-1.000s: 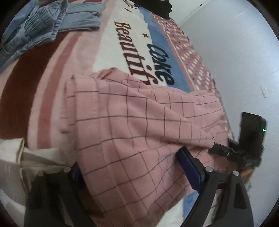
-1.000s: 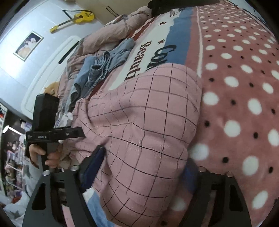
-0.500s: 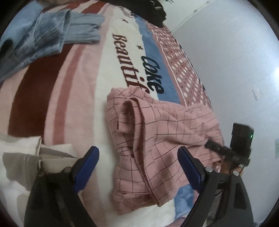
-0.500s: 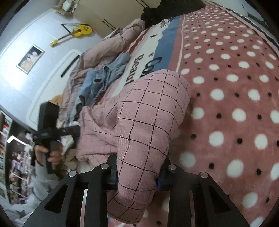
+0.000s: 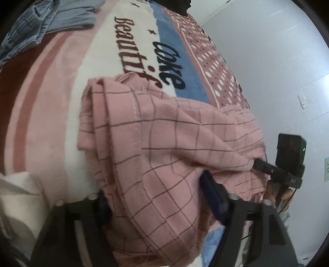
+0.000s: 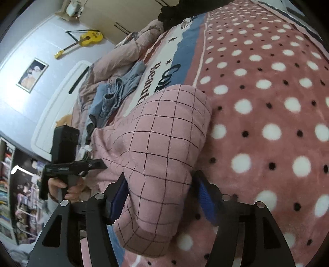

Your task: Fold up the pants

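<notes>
Pink checked pants point(image 5: 168, 131) lie bunched on the printed blanket point(image 5: 51, 86). My left gripper point(image 5: 158, 199) has a thick bundle of them filling the space between its fingers; its jaws are closing and both pads meet the cloth. In the right wrist view a rounded fold of the pants point(image 6: 164, 131) sits between the fingers of my right gripper point(image 6: 161, 197). Its jaws are opening, and the right pad point(image 6: 204, 197) stands just off the cloth. Each gripper shows in the other's view, at the pants' edge: the right gripper point(image 5: 259, 164) and the left gripper point(image 6: 98, 163), each held by a hand.
Blue garments point(image 5: 47, 18) lie crumpled further up the bed, and a black one point(image 5: 170, 6) at its far end. White cloth point(image 5: 16, 197) lies by the left gripper. A wall point(image 5: 267, 61) runs along one side; shelves point(image 6: 12, 184) and a yellow guitar point(image 6: 86, 39) are on the other.
The left gripper, open and drawn back half a second ago, has moved in and narrowed around the pants. The right jaws, pinched tight on the fold then, have spread apart.
</notes>
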